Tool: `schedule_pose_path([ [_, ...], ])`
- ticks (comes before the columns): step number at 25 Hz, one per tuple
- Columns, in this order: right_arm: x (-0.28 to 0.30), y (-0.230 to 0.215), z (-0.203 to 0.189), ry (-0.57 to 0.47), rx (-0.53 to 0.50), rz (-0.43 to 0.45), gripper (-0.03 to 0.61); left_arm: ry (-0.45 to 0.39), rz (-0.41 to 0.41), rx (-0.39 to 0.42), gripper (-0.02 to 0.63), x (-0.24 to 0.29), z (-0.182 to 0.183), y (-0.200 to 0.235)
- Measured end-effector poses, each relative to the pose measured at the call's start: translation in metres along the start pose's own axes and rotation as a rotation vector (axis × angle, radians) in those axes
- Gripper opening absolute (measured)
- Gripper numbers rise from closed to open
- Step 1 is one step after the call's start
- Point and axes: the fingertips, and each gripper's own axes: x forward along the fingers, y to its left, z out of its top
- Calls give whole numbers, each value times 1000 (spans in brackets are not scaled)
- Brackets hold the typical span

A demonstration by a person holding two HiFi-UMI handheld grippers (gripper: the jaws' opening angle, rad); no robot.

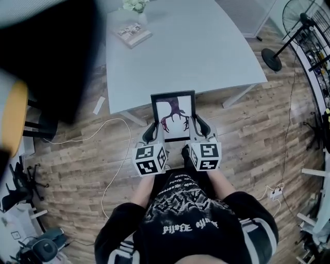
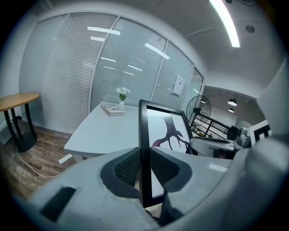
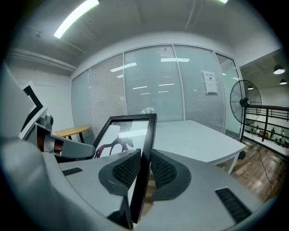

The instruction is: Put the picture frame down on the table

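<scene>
At the near edge of the grey table (image 1: 206,51), head view: picture frame (image 1: 173,116) held in the air between both grippers, its top edge overlapping the table edge, its lower part over the wood floor (image 1: 247,139). Left gripper (image 1: 154,131) is clamped on the frame's left side bar and right gripper (image 1: 197,128) on its right side bar. The left gripper view confirms it: both ribbed pads are pressed to the black bar of the frame (image 2: 165,131), the left gripper (image 2: 144,155) closed on it, and the print is a dark antler-like figure. In the right gripper view the right gripper (image 3: 145,158) is likewise closed on the bar, with the frame (image 3: 128,131) seen edge-on and its glass reflecting. Only the gripper views show the frame standing upright, leaning slightly. The frame's bottom edge is hidden behind the marker cubes (image 1: 150,159) in the head view, and whether its top reaches over the tabletop cannot be told. A dark blurred mass (image 1: 51,51) blocks the upper left. A book (image 1: 133,34) and flowers (image 1: 135,5) sit at the far left corner, well apart from the frame, with broad grey surface between. A fan (image 1: 289,31) stands beyond the right corner, and a cable (image 1: 121,154) lies on the floor to the left.
</scene>
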Motion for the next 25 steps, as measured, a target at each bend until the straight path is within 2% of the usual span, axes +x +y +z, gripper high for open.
schedule_pose_path([
  [15, 85, -95, 41, -6, -26, 124, 67, -22, 104, -33, 81, 100, 54, -40],
  [25, 107, -121, 49, -4, -3, 110, 67, -5, 97, -25, 81, 133, 69, -48],
])
